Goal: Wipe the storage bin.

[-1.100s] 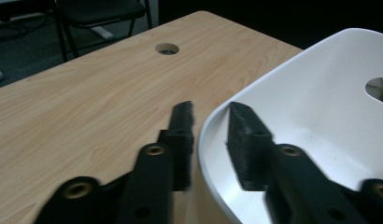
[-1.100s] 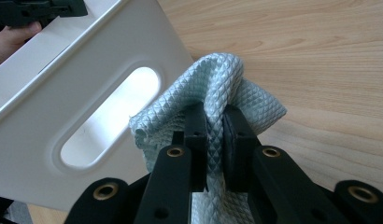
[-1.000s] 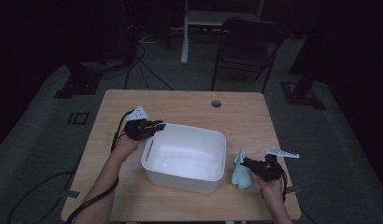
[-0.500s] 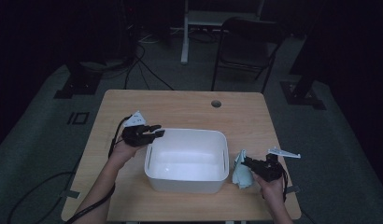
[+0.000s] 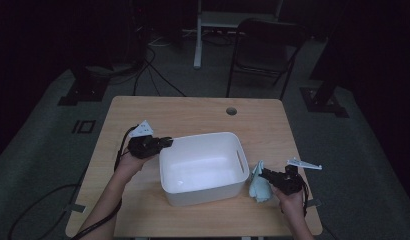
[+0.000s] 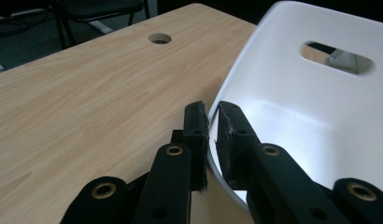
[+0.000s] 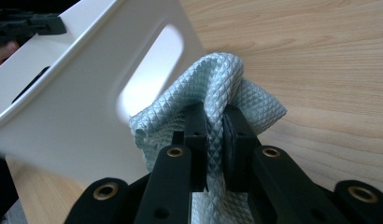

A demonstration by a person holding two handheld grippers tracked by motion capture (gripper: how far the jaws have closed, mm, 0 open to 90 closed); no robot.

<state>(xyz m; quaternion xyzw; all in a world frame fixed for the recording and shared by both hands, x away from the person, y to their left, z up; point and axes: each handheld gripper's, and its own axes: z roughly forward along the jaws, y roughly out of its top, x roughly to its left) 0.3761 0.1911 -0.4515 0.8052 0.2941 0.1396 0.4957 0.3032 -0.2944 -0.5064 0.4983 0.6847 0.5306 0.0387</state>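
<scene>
Table [image 5: 193, 112]: wooden, centre of high view.
Tub [image 5: 203, 167]: white, mid-table, long axis left-right; its left rim sits between the left jaws.
Cloth [image 5: 259, 186]: pale blue, just right of the tub, outside it.
Left gripper [image 6: 212, 122]: jaws just closing, clamped on the rim.
Right gripper [image 7: 216, 122]: clenched on the cloth; tub lies to its left.

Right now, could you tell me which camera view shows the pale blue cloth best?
The right gripper view: the cloth sits close up, its quilted weave clear, pinched between the right gripper fingers beside the white tub. The high view shows it small, right of the tub. The left gripper view gives a glimpse through the tub's handle slot.
</scene>
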